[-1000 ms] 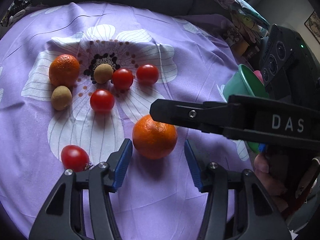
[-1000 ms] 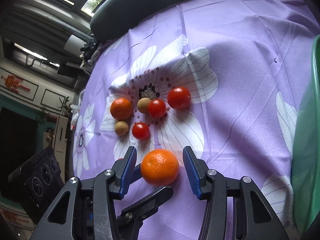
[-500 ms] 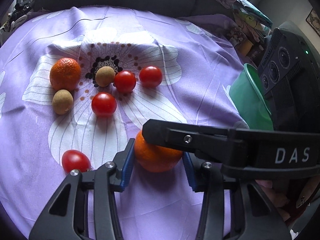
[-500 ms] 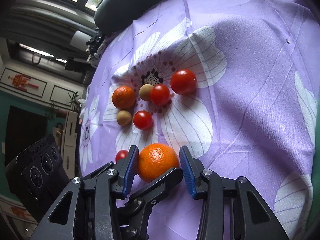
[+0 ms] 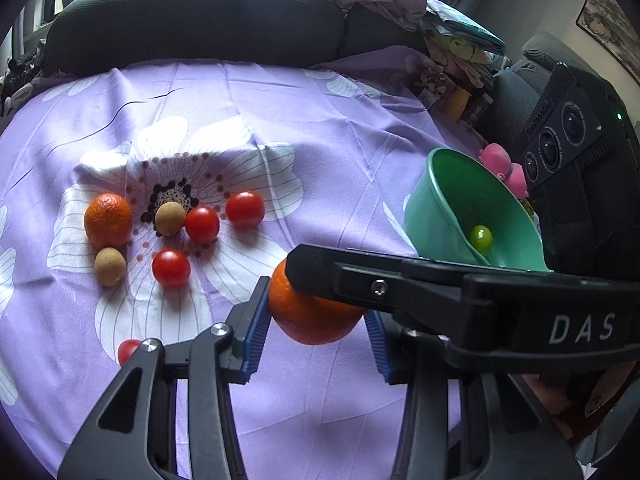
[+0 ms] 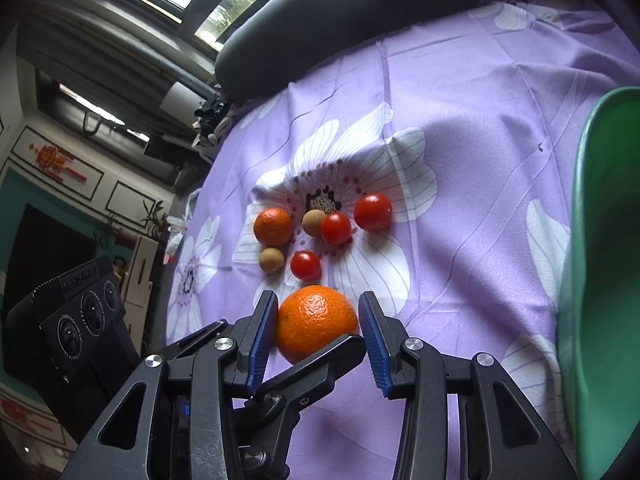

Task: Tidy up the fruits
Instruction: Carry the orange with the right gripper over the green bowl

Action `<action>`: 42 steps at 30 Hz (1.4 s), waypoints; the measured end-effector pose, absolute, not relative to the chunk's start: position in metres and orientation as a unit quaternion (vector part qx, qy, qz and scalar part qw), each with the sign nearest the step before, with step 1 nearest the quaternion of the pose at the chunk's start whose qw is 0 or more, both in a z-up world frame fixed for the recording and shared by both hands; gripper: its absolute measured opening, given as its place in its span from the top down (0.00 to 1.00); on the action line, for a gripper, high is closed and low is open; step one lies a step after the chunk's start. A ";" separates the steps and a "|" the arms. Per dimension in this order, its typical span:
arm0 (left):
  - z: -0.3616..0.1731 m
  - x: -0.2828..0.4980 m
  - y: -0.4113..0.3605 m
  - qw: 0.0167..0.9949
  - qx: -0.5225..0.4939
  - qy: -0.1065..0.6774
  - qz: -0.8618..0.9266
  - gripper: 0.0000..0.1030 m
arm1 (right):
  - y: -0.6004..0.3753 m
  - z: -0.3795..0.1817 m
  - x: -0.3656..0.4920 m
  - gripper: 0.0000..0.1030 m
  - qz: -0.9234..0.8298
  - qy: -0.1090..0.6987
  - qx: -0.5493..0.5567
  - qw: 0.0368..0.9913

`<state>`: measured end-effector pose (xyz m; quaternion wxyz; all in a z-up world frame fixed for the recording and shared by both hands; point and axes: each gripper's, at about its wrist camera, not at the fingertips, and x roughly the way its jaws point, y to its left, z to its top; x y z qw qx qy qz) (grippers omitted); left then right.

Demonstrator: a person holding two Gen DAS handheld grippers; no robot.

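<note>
Near the front of the purple bedsheet (image 5: 320,128), both the left tongs (image 5: 316,332) and right tongs (image 6: 318,334) are pinching the big orange (image 6: 316,322), which probably needs carrying right to the green bowl (image 5: 448,200).

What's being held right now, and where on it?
The big orange: the right gripper pinches its two sides, and the left gripper clamps it crosswise.

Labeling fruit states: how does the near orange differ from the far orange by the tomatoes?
The near orange sits between the blue pads of both grippers; the far orange lies free on the purple cloth. The near one looks larger, partly from closeness. The far one sits among the tomatoes; the near one sits apart. Both are round, orange and dimpled.
</note>
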<state>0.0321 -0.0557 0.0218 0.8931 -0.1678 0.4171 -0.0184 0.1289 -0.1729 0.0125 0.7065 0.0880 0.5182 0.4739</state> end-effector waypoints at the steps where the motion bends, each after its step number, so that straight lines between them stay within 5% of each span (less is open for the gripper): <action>1: 0.023 0.033 -0.060 0.895 -0.161 0.414 -0.021 0.57 | -0.176 0.014 0.130 0.57 0.472 0.516 0.092 0.709; 42: 0.076 0.121 -0.166 0.912 -0.091 0.372 -0.151 0.57 | -0.304 0.075 0.160 0.57 0.372 0.394 0.163 0.824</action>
